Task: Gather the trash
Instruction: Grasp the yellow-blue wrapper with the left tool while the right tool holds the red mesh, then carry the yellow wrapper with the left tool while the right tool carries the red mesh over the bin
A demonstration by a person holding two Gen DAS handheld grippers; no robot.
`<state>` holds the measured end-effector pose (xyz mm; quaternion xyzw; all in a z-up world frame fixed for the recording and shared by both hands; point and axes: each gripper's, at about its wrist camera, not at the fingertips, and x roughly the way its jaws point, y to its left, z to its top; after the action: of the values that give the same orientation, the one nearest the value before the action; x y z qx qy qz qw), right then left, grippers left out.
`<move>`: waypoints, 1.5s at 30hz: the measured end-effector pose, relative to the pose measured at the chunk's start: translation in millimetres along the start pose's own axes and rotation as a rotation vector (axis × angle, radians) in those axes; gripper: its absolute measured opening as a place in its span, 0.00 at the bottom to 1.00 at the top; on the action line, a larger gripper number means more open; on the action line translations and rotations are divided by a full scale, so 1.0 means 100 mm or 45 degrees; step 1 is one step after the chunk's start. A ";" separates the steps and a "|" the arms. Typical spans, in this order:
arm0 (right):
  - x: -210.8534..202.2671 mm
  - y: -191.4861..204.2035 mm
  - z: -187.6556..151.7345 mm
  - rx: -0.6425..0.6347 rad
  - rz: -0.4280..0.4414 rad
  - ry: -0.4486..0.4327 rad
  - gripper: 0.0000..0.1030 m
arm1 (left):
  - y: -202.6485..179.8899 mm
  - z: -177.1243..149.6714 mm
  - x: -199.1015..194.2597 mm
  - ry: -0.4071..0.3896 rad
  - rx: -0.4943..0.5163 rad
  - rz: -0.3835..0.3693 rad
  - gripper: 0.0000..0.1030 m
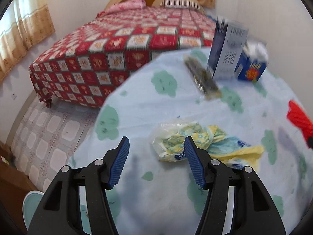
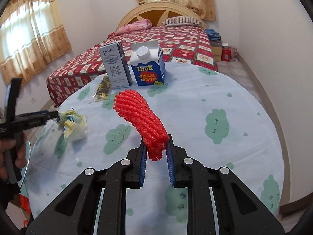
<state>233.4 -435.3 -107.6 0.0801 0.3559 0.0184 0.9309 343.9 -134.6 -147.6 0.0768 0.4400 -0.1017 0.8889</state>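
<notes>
My right gripper (image 2: 156,146) is shut on a red foam net sleeve (image 2: 139,117), held above the round table (image 2: 215,90); it also shows at the right edge of the left wrist view (image 1: 299,120). My left gripper (image 1: 156,143) is open just above the table, its right finger beside a crumpled yellow and blue plastic wrapper (image 1: 176,137). That wrapper (image 2: 73,124) lies at the table's left, with the left gripper's tip (image 2: 52,114) touching or nearly touching it. A grey milk carton (image 2: 115,66), a blue carton (image 2: 147,66) and a dark snack wrapper (image 2: 101,90) stand at the far side.
A bed with a red checked cover (image 2: 156,45) stands beyond the table. Curtained windows (image 2: 29,31) are at left. Boxes (image 2: 221,49) sit on the floor by the right wall. Tiled floor (image 1: 47,129) lies left of the table.
</notes>
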 end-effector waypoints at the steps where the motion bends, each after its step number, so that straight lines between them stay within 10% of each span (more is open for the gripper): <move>1: 0.03 -0.01 0.01 0.000 0.009 0.004 0.19 | -0.02 -0.02 0.06 0.023 -0.002 -0.028 0.46; 3: 0.08 -0.02 0.02 -0.009 0.025 0.014 0.19 | -0.05 -0.04 0.09 0.042 0.003 -0.068 0.26; 13: 0.19 0.16 0.01 -0.028 0.070 0.044 0.19 | -0.12 -0.08 0.06 0.029 0.052 -0.087 0.12; 45: 0.01 1.75 -0.20 -0.290 0.297 -0.006 0.19 | 1.24 -1.14 -1.63 -0.215 -0.216 0.200 0.10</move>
<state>224.8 -259.6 -94.8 0.0148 0.3376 0.1665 0.9263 190.6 29.9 -80.3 0.0269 0.3635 -0.0003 0.9312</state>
